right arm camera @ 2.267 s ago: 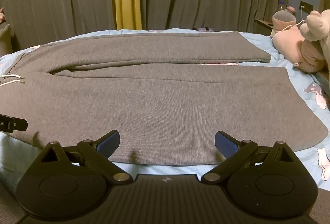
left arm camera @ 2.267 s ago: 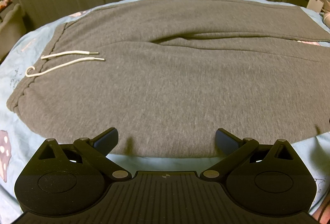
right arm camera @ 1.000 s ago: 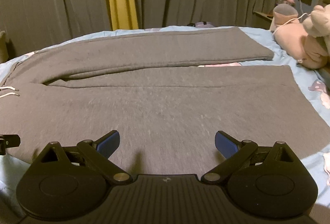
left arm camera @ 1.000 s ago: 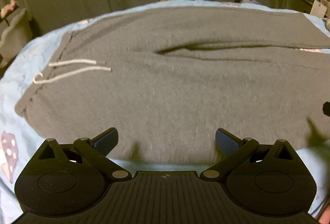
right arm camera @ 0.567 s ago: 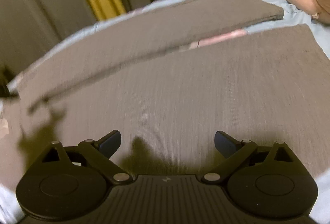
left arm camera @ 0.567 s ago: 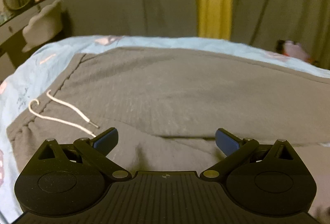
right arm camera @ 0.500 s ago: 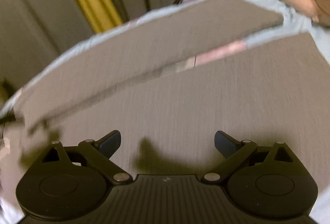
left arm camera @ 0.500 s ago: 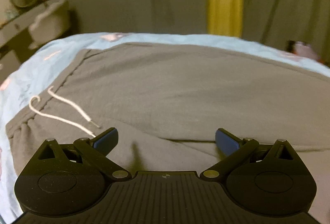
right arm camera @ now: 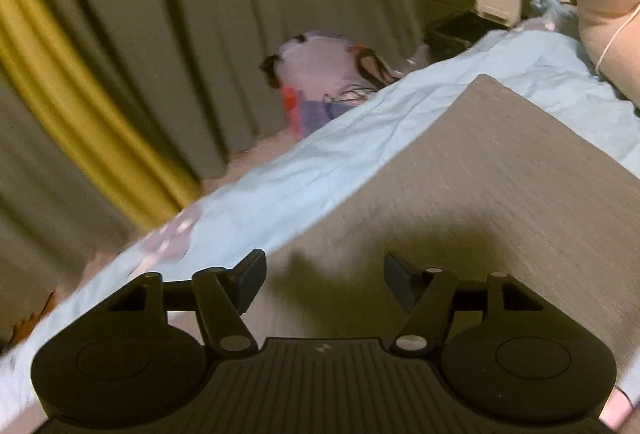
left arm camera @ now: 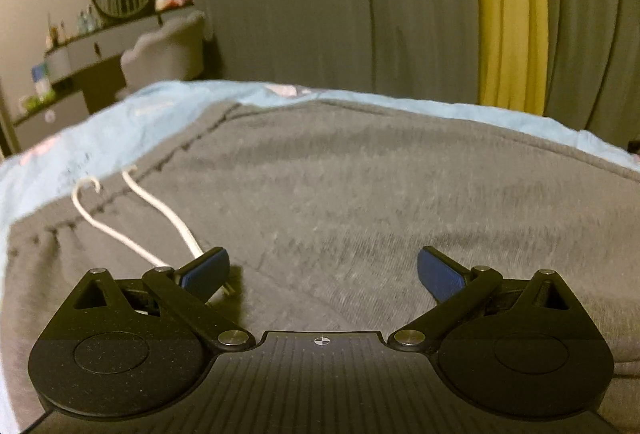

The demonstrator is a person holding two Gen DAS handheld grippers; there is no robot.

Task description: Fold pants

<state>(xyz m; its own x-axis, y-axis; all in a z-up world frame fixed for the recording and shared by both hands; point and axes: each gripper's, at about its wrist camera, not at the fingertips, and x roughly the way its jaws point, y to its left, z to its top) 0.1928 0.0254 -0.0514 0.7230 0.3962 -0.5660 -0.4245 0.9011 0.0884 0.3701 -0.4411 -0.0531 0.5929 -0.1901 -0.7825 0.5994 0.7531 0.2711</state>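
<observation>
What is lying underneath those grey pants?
The grey pants lie on a light blue bedsheet, which shows past their waistband and far edge in both views. What the sheet looks like directly beneath the fabric is covered. A white drawstring rests on top.

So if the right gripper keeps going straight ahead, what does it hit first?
Probably the far edge of the pants: the right gripper, jaws open, sits low over the fabric. Just past that edge comes the blue sheet. Depth is unclear through the blur.
</observation>
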